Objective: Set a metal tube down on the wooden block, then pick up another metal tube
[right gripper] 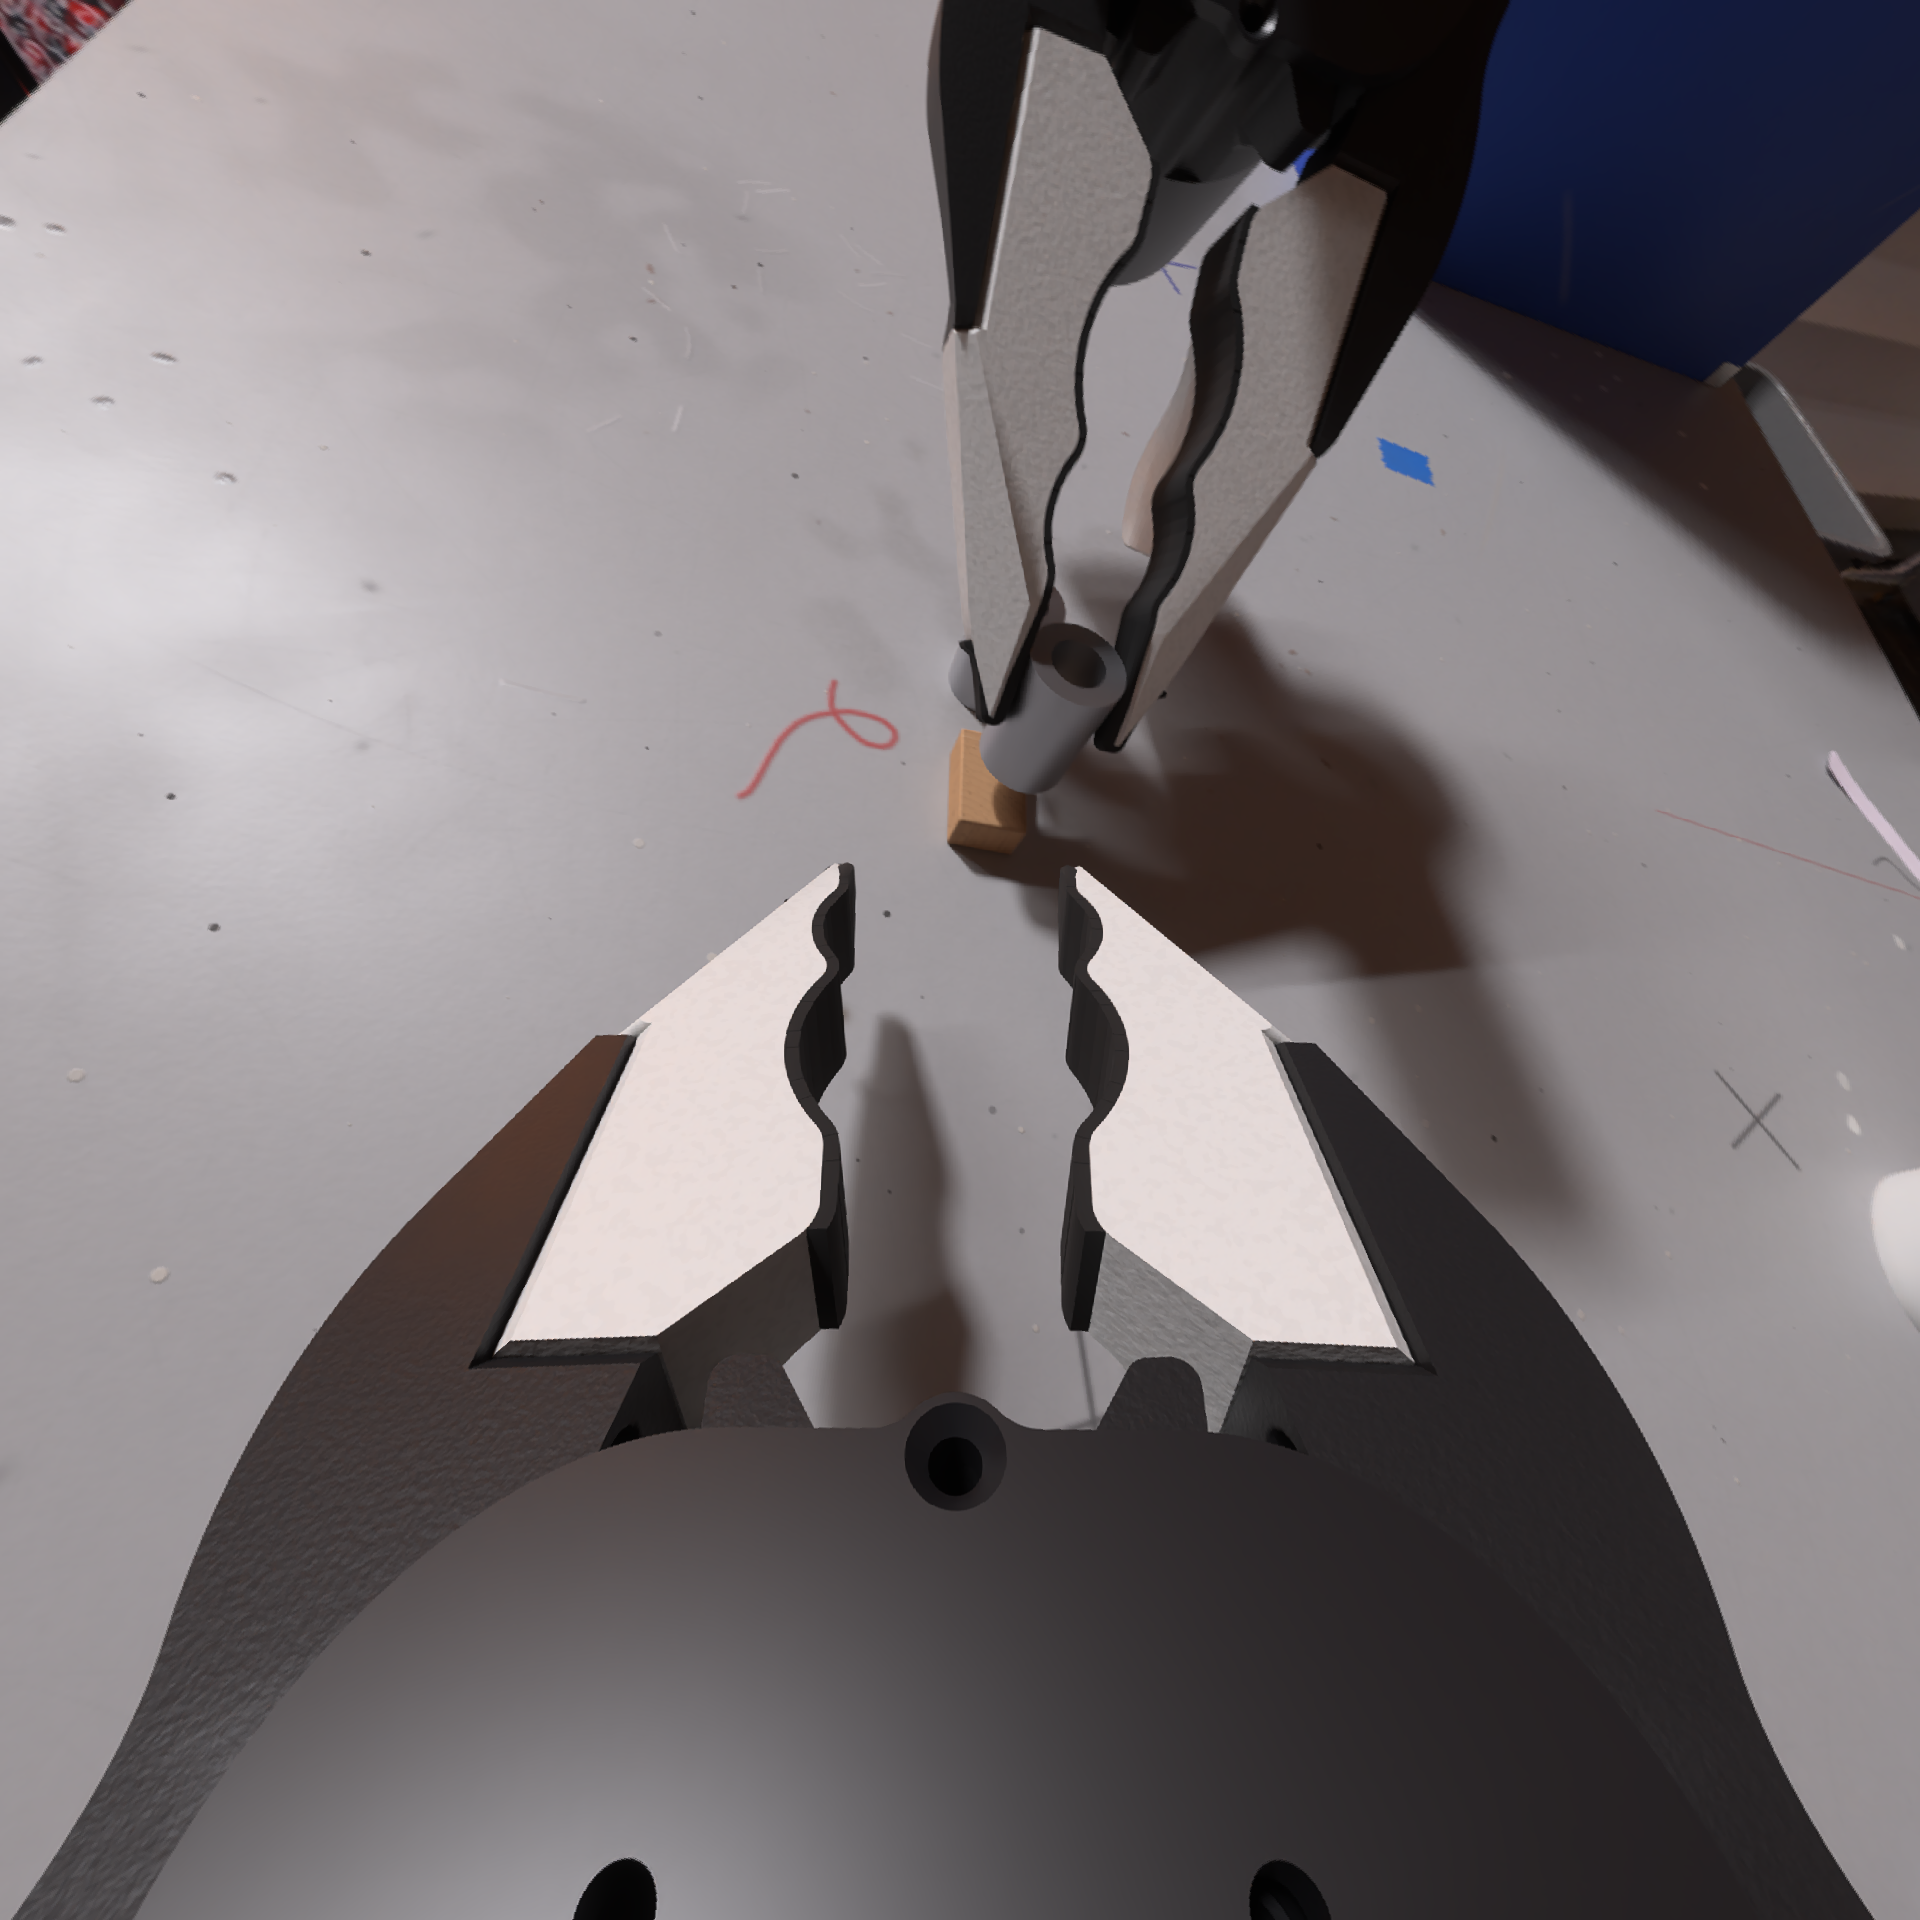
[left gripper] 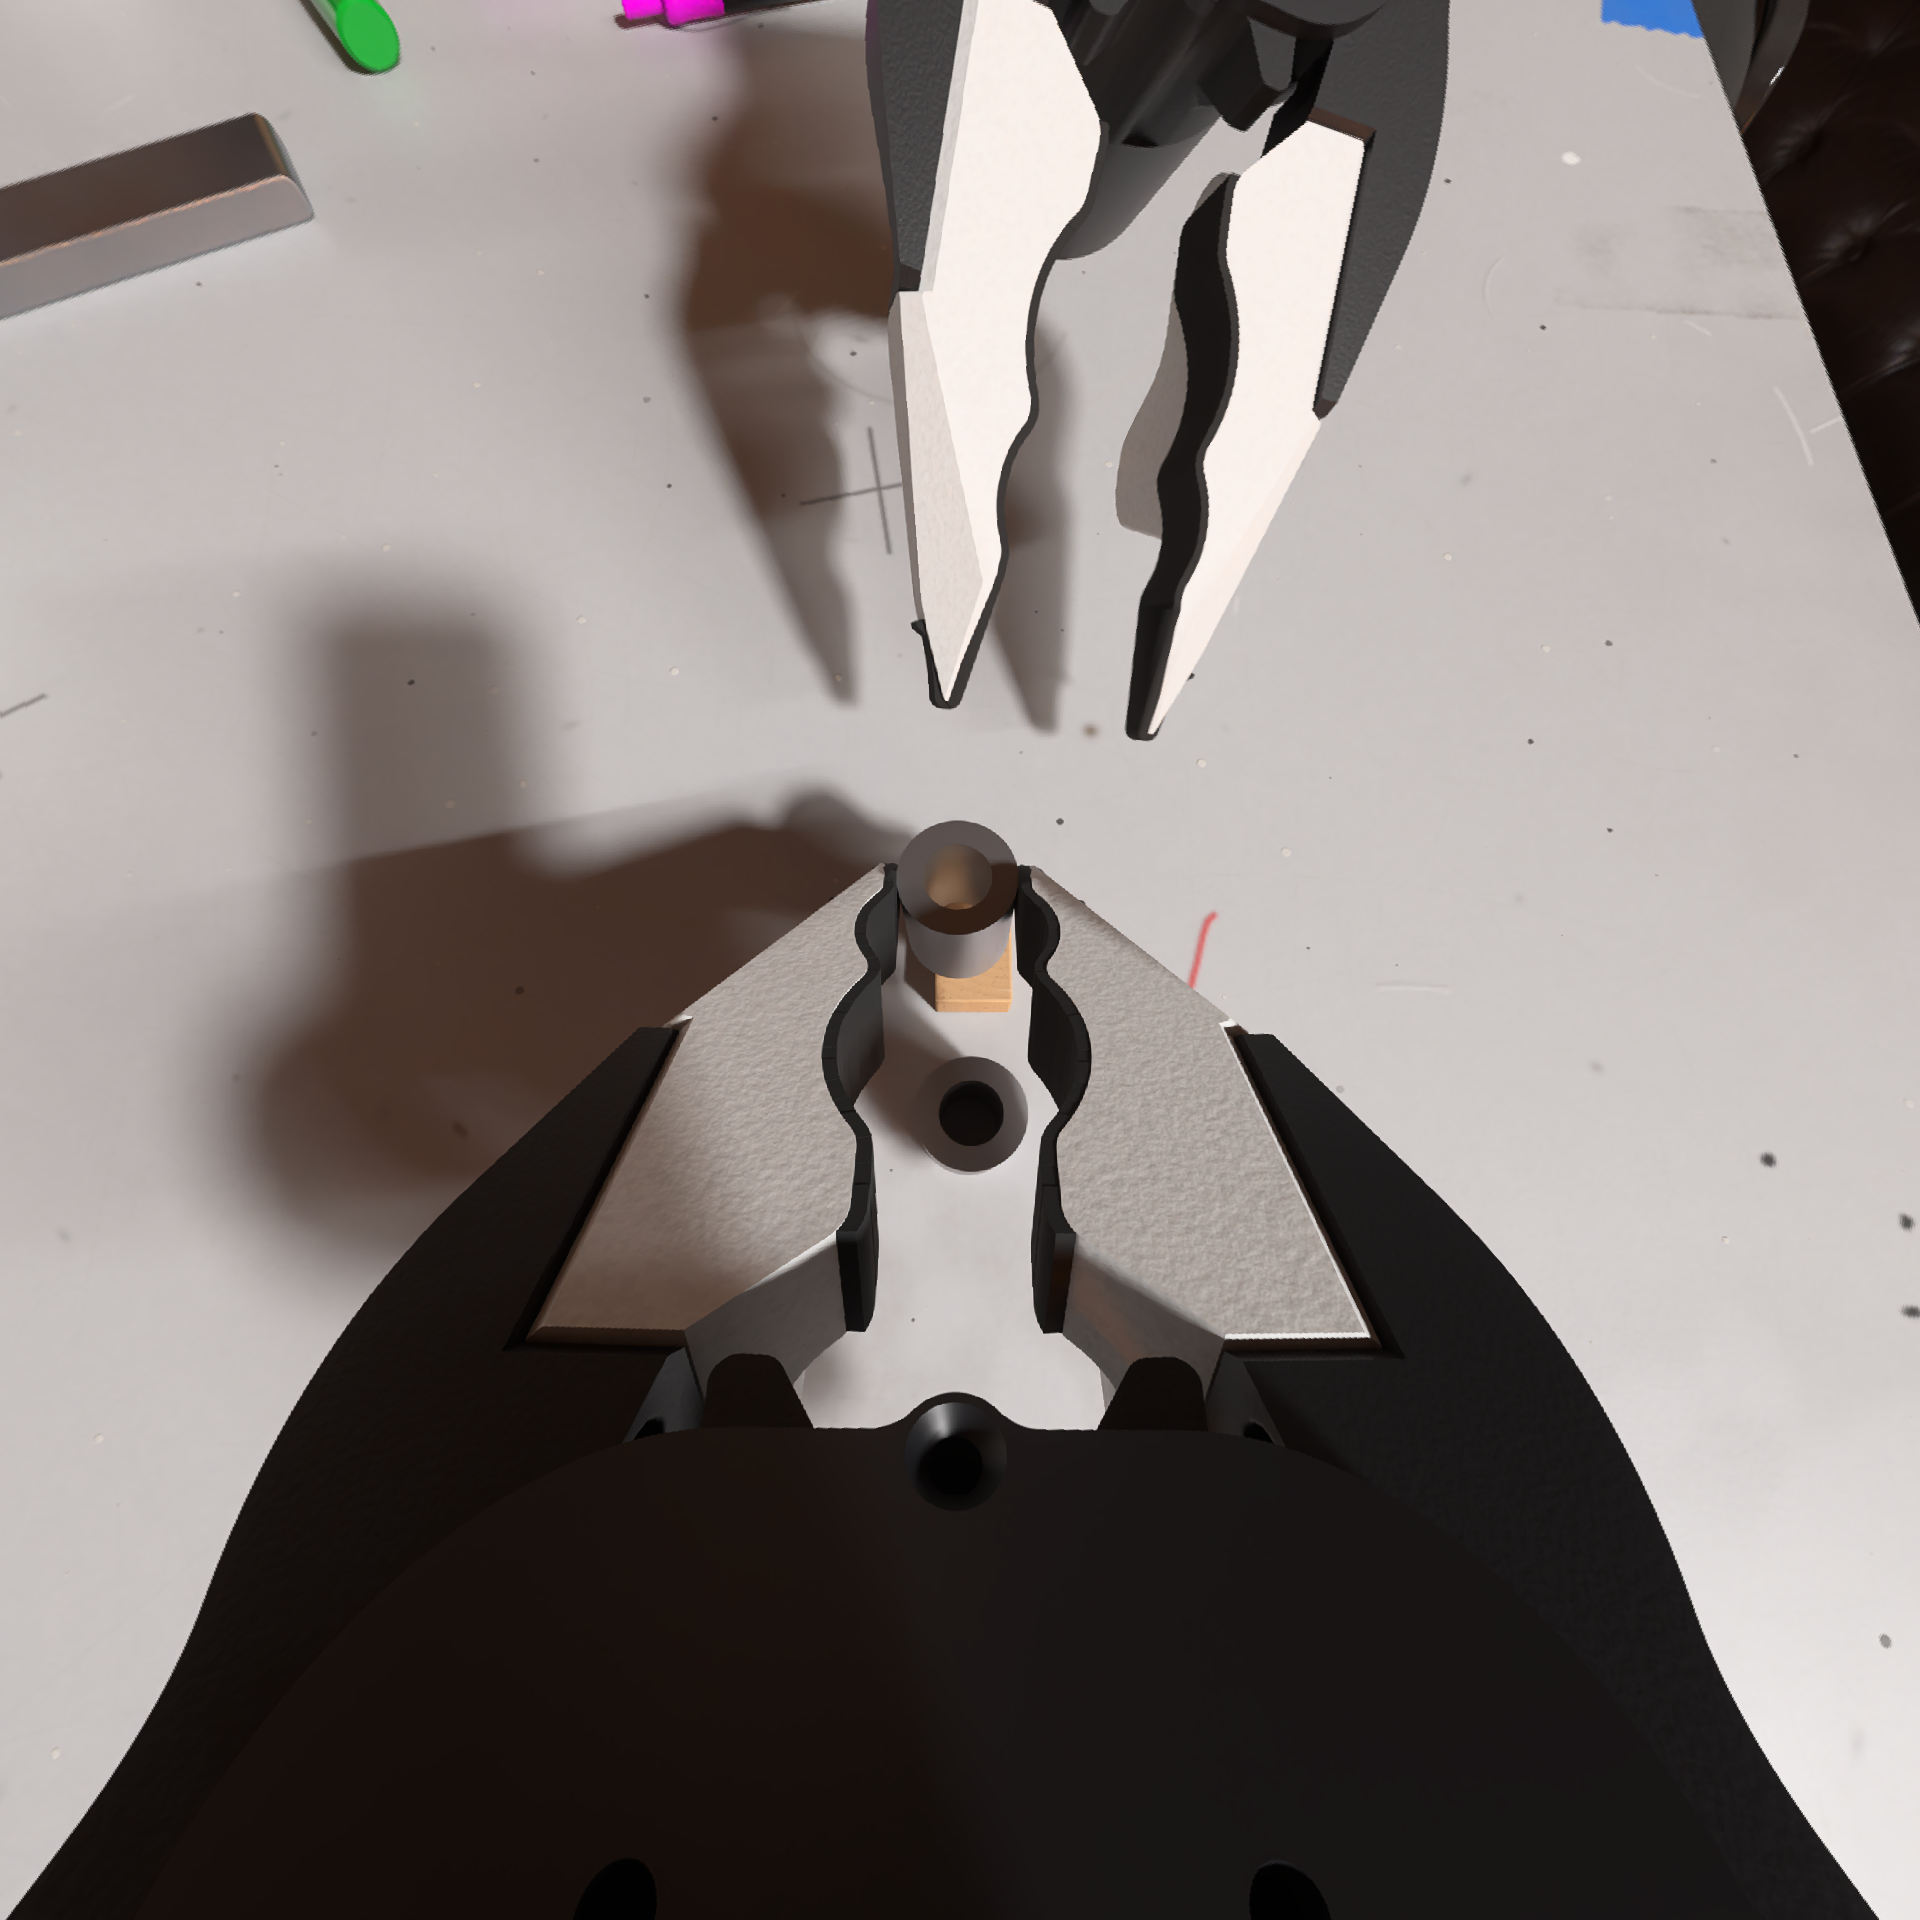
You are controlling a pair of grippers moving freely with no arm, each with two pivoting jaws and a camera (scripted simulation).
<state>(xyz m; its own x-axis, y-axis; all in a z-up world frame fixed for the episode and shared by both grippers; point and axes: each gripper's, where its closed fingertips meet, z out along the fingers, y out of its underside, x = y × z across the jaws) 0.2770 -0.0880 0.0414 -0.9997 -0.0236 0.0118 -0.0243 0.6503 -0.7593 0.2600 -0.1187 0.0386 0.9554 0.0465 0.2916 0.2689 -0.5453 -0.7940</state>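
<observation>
My left gripper [left gripper: 958, 878] is shut on a grey metal tube [left gripper: 956, 914], gripped at the fingertips. The tube hangs tilted right over a small wooden block [left gripper: 971, 989] on the table; I cannot tell if they touch. A second metal tube [left gripper: 971, 1117] stands upright on the table just beside the block. In the right wrist view the left gripper [right gripper: 1044, 727] holds the tube [right gripper: 1055, 717] over the block [right gripper: 982, 816], and the second tube [right gripper: 962, 675] is mostly hidden behind a finger. My right gripper [right gripper: 958, 873] is open and empty, facing the block from the other side; it also shows in the left wrist view [left gripper: 1042, 712].
A metal bar [left gripper: 145, 208] lies at the far left, with a green marker [left gripper: 364, 31] and a magenta object [left gripper: 675, 10] beyond it. Blue tape [right gripper: 1405, 460] and a red scribble [right gripper: 821, 732] mark the grey table [right gripper: 416, 520]. The table edge [left gripper: 1766, 208] runs along the right.
</observation>
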